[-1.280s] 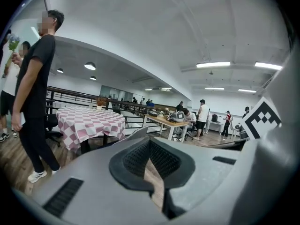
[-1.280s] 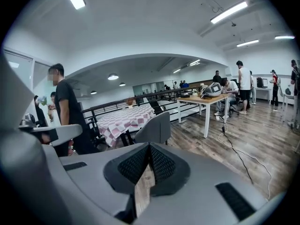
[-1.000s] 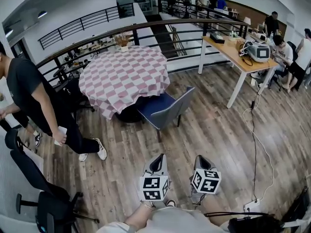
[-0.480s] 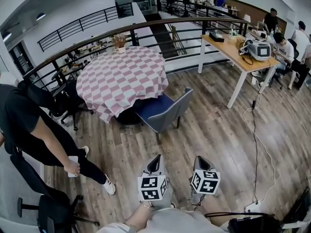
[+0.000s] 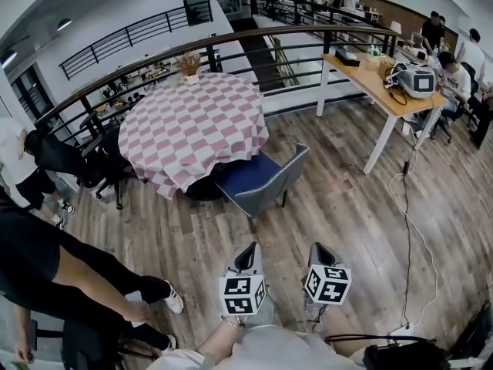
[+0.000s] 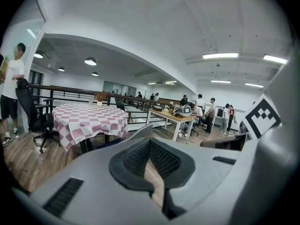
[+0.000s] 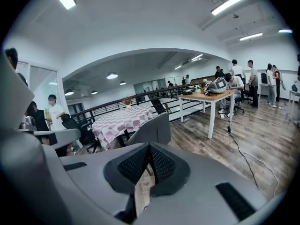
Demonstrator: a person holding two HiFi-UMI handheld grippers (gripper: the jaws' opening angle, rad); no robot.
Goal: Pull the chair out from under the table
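A person in dark clothes fills the lower left corner of the head view, and farther back a black office chair stands by the railing. Just right of it is the round counter, draped in a pink-and-white checked cloth with a small potted plant at its far edge. The chair, blue-seated with a grey back, has its seat partly tucked under the near right edge of that cloth and its backrest turned toward the camera. Both tools are well apart from it, held low over the wooden floor. The left tool points toward the chair, and in its own view its jaws are pressed together on nothing, with the chair's back showing just above them. The right tool hangs beside it, jaws likewise together and empty, with the chair in front of them. To the right stands a long wooden counter, a cable trails across the floor, and people sit at the far edge.
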